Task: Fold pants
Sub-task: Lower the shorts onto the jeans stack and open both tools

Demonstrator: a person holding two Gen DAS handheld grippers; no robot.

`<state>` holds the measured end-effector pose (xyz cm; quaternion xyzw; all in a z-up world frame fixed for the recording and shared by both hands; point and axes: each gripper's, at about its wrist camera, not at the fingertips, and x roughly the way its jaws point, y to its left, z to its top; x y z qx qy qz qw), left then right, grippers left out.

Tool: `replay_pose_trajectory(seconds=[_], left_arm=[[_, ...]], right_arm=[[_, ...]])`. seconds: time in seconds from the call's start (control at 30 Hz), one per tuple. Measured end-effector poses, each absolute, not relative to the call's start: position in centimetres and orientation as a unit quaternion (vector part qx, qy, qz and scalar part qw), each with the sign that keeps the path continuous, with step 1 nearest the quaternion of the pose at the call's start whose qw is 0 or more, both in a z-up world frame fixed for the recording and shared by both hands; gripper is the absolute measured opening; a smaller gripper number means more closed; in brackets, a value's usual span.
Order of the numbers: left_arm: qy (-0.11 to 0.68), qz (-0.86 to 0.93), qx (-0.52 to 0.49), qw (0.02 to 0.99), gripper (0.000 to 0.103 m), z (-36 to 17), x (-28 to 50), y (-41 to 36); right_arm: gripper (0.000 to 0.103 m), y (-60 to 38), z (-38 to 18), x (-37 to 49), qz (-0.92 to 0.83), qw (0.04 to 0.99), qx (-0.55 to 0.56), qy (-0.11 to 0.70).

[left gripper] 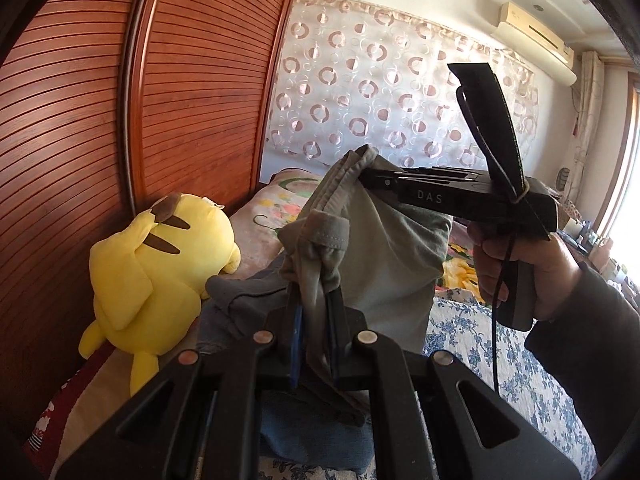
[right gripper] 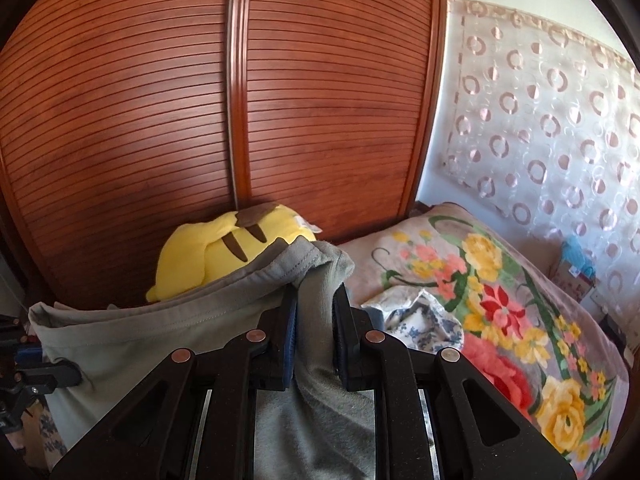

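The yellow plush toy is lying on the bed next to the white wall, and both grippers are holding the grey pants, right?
Almost. The yellow plush toy lies beside the brown slatted wardrobe doors, not a white wall; the right wrist view shows it. Both the left gripper and right gripper do hold the grey pants.

Pants (right gripper: pixel 168 320) stretched between both tongs, plush toy (right gripper: pixel 224 252) behind them against the wardrobe (right gripper: pixel 320 100), blanket (right gripper: pixel 500 300) right.
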<state>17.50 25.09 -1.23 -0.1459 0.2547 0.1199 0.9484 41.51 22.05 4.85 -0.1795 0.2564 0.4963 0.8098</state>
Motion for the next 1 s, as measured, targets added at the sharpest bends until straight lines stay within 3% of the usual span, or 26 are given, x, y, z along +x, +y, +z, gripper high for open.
replay_pose_trajectory(seconds=[0.2,0.3,0.37,0.43,0.47,0.73,1.0], left_arm=[[0.255,0.130,-0.155,0.946,0.008,-1.6,16.9,25.7],[0.260,0.132,-0.156,0.944,0.013,-1.8,16.7,26.1],[0.260,0.133,-0.155,0.944,0.020,-1.7,16.4,26.4],[0.252,0.137,-0.150,0.946,0.040,-1.3,15.9,26.6],[0.248,0.139,-0.148,0.947,0.044,-1.1,15.6,26.7],[0.238,0.099,-0.139,0.956,0.045,-0.3,16.2,26.3],[0.319,0.089,-0.110,0.937,0.045,-4.1,19.3,25.9]], right_arm=[[0.017,23.9,4.4,41.0,0.505,0.805,-0.183,0.252],[0.031,24.2,3.8,41.0,0.496,0.807,-0.187,0.260],[0.034,23.8,3.9,41.2,0.490,0.811,-0.178,0.264],[0.042,22.4,4.6,41.3,0.490,0.818,-0.156,0.258],[0.043,21.9,4.8,41.3,0.488,0.821,-0.152,0.254],[0.041,17.1,6.0,39.6,0.513,0.811,-0.113,0.257],[0.039,18.9,2.4,41.9,0.475,0.816,-0.140,0.297]])
